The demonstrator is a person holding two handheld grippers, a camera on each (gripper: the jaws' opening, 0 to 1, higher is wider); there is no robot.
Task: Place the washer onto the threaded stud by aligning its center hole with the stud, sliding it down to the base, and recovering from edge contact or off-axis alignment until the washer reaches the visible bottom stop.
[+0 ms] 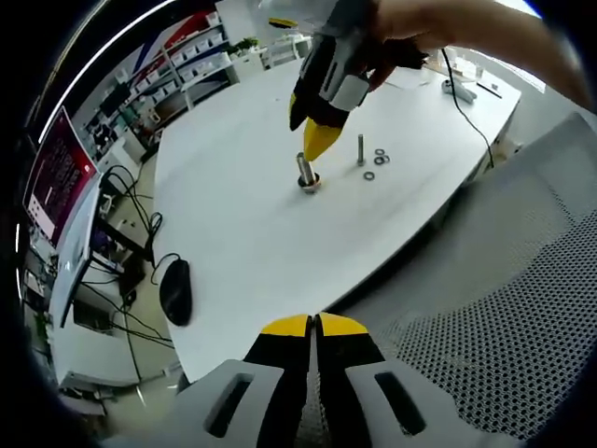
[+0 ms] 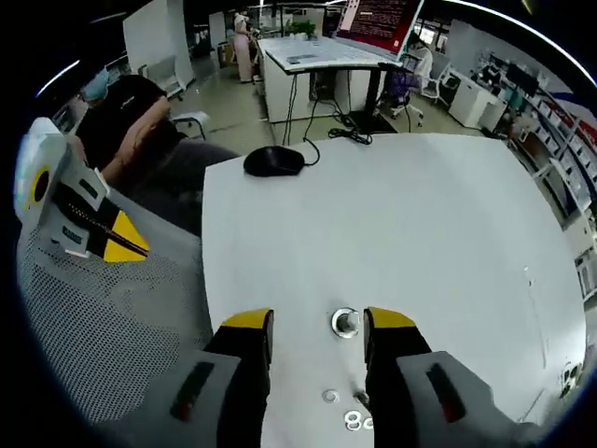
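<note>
Right gripper (image 2: 317, 322) hangs spread over the stud (image 2: 347, 323) at frame bottom for alignment; left gripper (image 1: 314, 325) pressed together, parked aside.

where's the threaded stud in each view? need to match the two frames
Left gripper view: the threaded stud stands upright at upper centre on the white table, just below the right gripper.
Right gripper view: the stud sits at lower centre, seen from above, between the right gripper's open jaws.
Shared landmark: the black mouse near the table edge.
</note>
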